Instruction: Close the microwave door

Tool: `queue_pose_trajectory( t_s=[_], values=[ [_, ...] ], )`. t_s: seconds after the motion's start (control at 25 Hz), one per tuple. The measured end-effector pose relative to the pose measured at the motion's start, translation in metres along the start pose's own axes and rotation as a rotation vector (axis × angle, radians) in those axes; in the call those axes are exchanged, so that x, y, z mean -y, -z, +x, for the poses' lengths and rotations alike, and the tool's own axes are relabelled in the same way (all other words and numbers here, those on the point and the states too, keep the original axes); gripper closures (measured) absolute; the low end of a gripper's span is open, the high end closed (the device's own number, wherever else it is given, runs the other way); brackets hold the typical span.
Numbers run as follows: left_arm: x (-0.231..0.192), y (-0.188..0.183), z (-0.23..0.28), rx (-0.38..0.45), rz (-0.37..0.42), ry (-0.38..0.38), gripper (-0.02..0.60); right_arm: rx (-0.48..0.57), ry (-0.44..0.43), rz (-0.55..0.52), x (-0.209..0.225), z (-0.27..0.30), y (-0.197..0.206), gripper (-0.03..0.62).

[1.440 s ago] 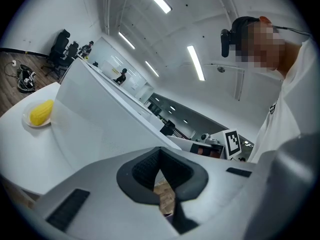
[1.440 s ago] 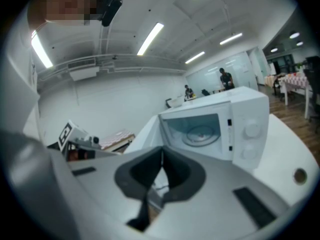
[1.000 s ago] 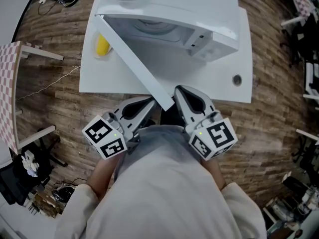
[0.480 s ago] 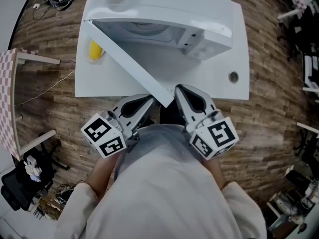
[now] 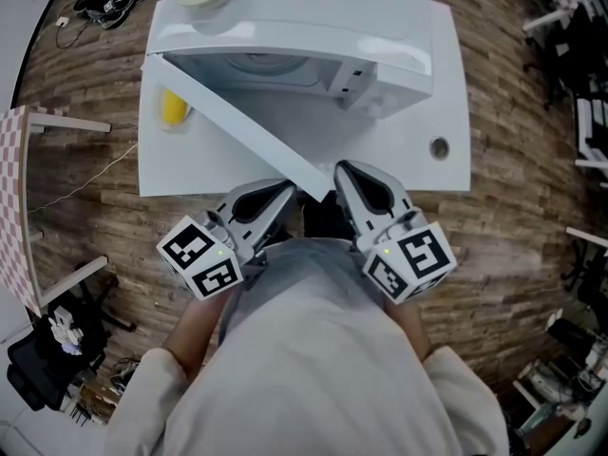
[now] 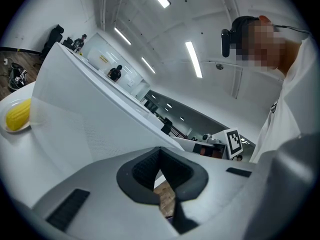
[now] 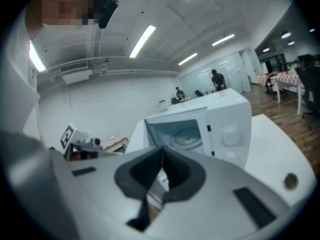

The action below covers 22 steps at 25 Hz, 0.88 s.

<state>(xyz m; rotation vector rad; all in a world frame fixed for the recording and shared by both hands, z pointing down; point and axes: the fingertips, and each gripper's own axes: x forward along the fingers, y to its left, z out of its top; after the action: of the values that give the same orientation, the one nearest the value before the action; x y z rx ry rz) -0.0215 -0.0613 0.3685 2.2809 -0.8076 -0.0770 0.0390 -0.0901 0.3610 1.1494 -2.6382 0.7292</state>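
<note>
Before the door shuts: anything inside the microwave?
Only the round turntable shows in the microwave cavity, and it looks bare. The right gripper covers the cavity's lower front in its own view, and the head view sees little under the microwave's top.

A white table is set on a wood-plank floor, with a round grommet sunk in near its right edge. A yellow item is laid on a plate at the table's left. Black cables are dumped on the floor top left, and a checkered table is cut off by the left edge.
</note>
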Motion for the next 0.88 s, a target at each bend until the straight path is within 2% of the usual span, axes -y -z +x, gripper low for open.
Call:
queue_pose_trajectory(
  t_s=[0.88],
  values=[
    [-0.007, -0.014, 0.041, -0.008, 0.001, 0.015, 0.568, 0.004, 0.033, 0.019, 0.043, -0.002, -0.011, 0.571]
  ],
)
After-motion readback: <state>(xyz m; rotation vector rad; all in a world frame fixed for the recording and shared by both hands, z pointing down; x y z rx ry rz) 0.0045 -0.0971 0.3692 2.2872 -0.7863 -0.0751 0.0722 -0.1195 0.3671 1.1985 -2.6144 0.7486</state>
